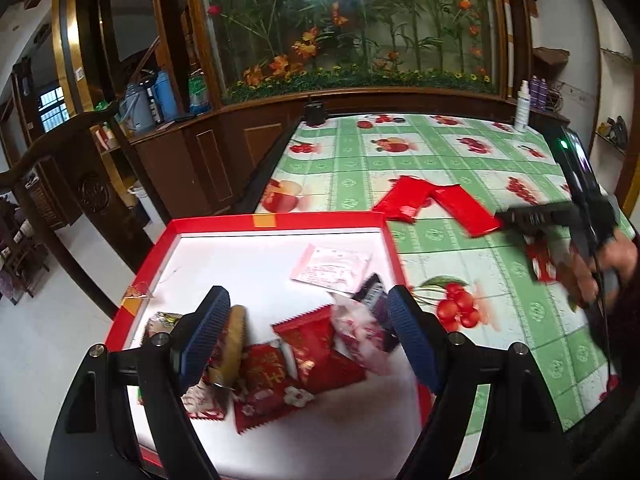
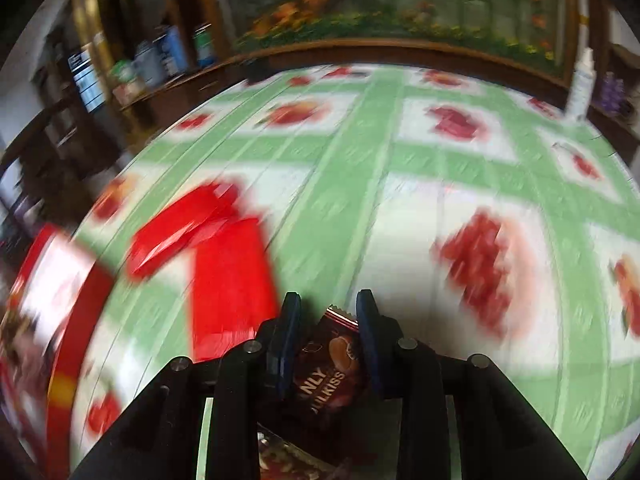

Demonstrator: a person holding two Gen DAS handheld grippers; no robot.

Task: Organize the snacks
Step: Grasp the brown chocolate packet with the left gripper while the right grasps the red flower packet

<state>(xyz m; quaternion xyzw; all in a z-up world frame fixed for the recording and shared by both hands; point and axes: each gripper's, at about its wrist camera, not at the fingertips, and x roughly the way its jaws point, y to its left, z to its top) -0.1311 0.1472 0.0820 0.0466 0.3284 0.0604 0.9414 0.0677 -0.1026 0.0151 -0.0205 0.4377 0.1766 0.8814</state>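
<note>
One brown snack packet (image 2: 328, 364), clamped between right gripper (image 2: 329, 312) pads, above tablecloth (image 2: 360, 184)

Table (image 1: 400, 152): red box (image 1: 280, 222), red packets (image 1: 432, 204).

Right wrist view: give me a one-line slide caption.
Right gripper shut on a dark brown snack packet above the green fruit-print tablecloth, red packets lying to its left.

The right wrist view is smeared by motion: the worktop (image 2: 400, 208) fruit print and two red packets (image 2: 224, 248) lose their edges. The dark snack wrapper (image 2: 328, 372) shows only part of its lettering. In the left wrist view, the right gripper (image 1: 536, 220) and hand (image 1: 608, 264) are blurred at the frame's edge.
</note>
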